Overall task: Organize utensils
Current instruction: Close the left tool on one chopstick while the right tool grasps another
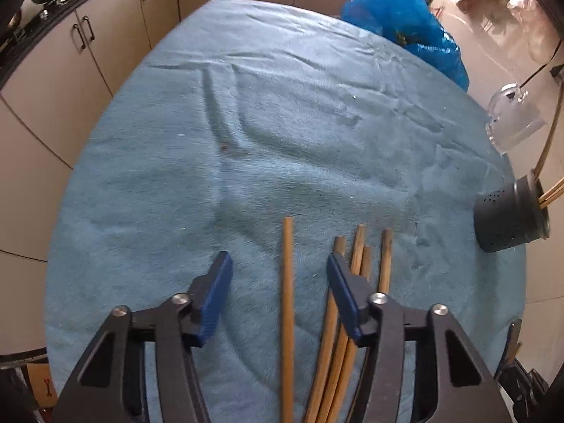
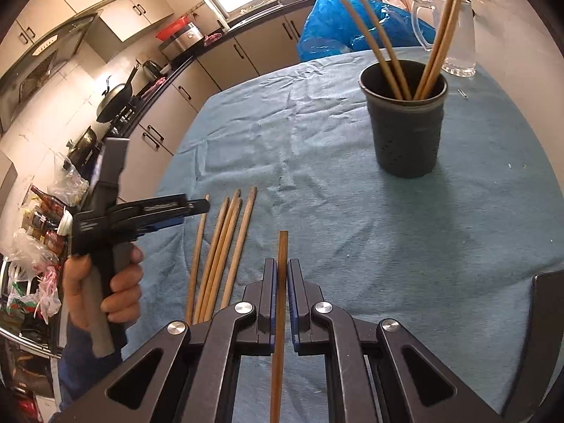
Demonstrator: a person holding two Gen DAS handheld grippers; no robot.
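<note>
Several wooden chopsticks [image 2: 220,250] lie side by side on the blue cloth; they also show in the left wrist view [image 1: 352,282]. My left gripper [image 1: 280,261] is open just above them, with one single chopstick [image 1: 287,299] between its jaws. My right gripper [image 2: 281,268] is shut on a chopstick [image 2: 281,246], which points forward and sits above the cloth. A dark perforated holder cup [image 2: 405,130] stands at the far right with several chopsticks upright in it; it also shows in the left wrist view [image 1: 511,218].
A clear glass mug [image 2: 454,28] stands behind the cup. A blue plastic bag [image 2: 338,24] sits at the table's far edge. Kitchen cabinets and a counter [image 2: 169,81] run beyond the table on the left. My left gripper and hand [image 2: 116,246] are at the table's left.
</note>
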